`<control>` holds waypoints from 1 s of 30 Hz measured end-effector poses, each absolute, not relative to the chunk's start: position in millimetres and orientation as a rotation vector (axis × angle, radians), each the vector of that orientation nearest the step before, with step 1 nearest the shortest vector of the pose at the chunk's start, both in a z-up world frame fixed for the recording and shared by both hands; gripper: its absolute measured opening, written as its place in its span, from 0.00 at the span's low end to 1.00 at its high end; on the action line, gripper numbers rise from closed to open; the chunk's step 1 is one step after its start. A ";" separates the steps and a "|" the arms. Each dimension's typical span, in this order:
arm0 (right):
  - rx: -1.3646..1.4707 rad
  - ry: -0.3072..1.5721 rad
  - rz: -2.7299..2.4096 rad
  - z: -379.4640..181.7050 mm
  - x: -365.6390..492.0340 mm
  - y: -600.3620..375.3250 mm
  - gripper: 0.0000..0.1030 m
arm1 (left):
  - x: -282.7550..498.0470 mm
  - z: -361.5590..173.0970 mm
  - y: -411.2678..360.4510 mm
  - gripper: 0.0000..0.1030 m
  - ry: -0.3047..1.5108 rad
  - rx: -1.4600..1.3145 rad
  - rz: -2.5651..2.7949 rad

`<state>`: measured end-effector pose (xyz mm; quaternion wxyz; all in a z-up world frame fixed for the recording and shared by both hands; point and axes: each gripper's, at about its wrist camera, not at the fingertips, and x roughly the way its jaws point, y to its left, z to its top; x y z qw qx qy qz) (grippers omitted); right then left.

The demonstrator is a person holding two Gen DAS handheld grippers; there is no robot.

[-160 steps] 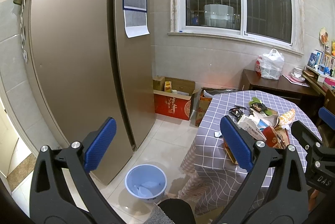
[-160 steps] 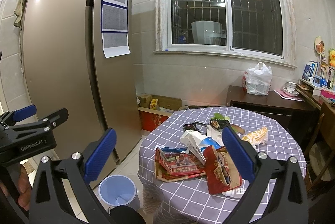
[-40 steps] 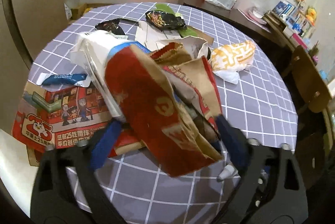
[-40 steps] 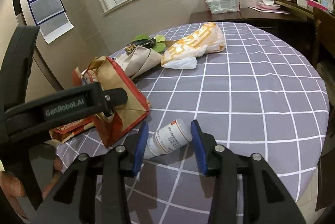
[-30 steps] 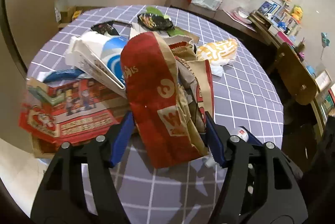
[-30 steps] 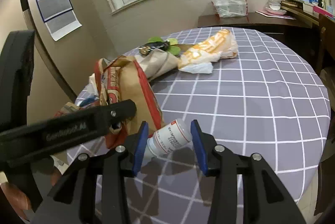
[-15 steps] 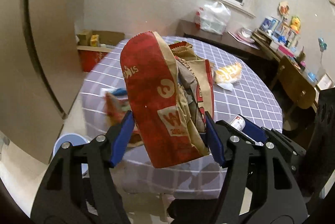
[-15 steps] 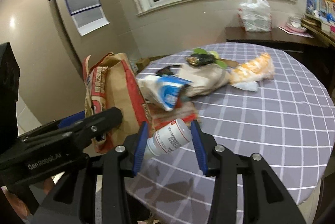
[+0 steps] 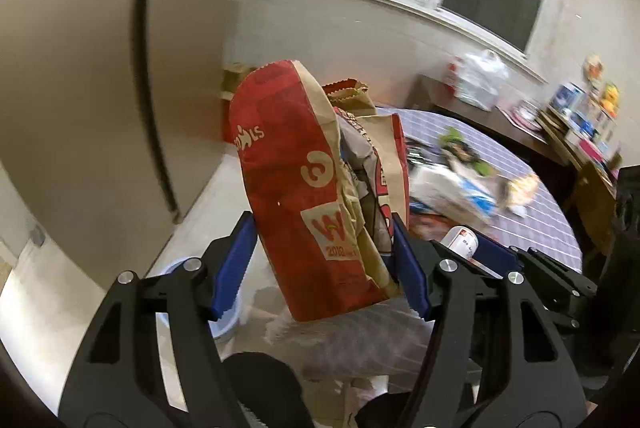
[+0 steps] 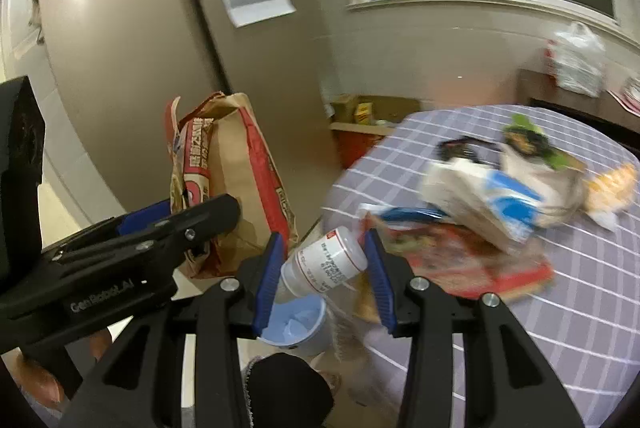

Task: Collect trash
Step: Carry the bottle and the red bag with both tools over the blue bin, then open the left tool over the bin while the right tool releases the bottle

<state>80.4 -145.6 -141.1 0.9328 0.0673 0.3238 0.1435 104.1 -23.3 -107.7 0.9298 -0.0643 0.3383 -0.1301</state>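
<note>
Below right gripper point(image 10: 326, 268), bin point(image 10: 298, 328) sits on floor; bottle point(image 10: 324, 266) clamped crosswise. Left gripper point(image 9: 322, 266) clamps upright paper bag point(image 9: 316, 188), bin point(image 9: 228, 320) lower-left.

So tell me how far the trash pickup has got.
Done: nothing visibly binned, though the blue bin holds something pale. In hand: left tool clamps the red paper bag; right tool clamps the white bottle. Left: wrappers and cartons on the table.
</note>
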 end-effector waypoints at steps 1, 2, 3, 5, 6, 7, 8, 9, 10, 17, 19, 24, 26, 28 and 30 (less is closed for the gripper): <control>0.130 0.668 0.308 -142.1 85.2 -135.2 0.41 | 109.9 -110.7 -9.8 0.63 0.696 -0.143 -0.246; 0.116 0.677 0.325 -144.7 92.8 -120.1 0.41 | 114.6 -113.1 0.6 0.63 0.698 -0.148 -0.228; 0.107 0.685 0.340 -146.6 99.8 -108.6 0.41 | 118.6 -115.6 9.9 0.63 0.700 -0.150 -0.212; 0.089 0.701 0.371 -151.7 113.5 -86.1 0.41 | 128.3 -122.6 31.7 0.63 0.706 -0.155 -0.165; 0.079 0.709 0.383 -155.0 120.2 -75.7 0.41 | 135.1 -127.9 44.6 0.63 0.718 -0.157 -0.143; 0.073 0.717 0.394 -158.6 127.1 -65.7 0.41 | 140.5 -131.3 52.8 0.63 0.727 -0.160 -0.133; 0.070 0.724 0.404 -162.1 133.0 -58.6 0.41 | 148.8 -138.1 65.5 0.63 0.748 -0.164 -0.107; 0.068 0.731 0.411 -165.3 139.1 -51.7 0.41 | 157.9 -146.6 76.8 0.63 0.778 -0.157 -0.081; 0.063 0.735 0.412 -168.9 144.4 -44.8 0.41 | 164.0 -153.8 84.3 0.63 0.799 -0.154 -0.064; 0.024 0.772 0.423 -195.8 184.8 -1.9 0.40 | 209.7 -198.6 131.3 0.69 0.889 -0.172 0.039; 0.017 0.785 0.426 -202.6 192.3 5.0 0.41 | 217.0 -207.3 138.8 0.83 0.916 -0.185 0.052; 0.013 0.819 0.438 -219.3 205.9 21.2 0.41 | 231.5 -226.3 158.8 0.83 0.969 -0.170 0.097; 0.007 0.831 0.445 -224.2 208.6 28.5 0.41 | 230.3 -230.4 167.1 0.83 0.973 -0.164 0.123; 0.006 0.840 0.453 -227.7 212.3 35.2 0.41 | 231.3 -231.5 173.7 0.83 0.974 -0.144 0.145; 0.000 0.846 0.462 -230.9 214.1 42.8 0.41 | 233.3 -231.0 172.2 0.83 0.974 -0.137 0.159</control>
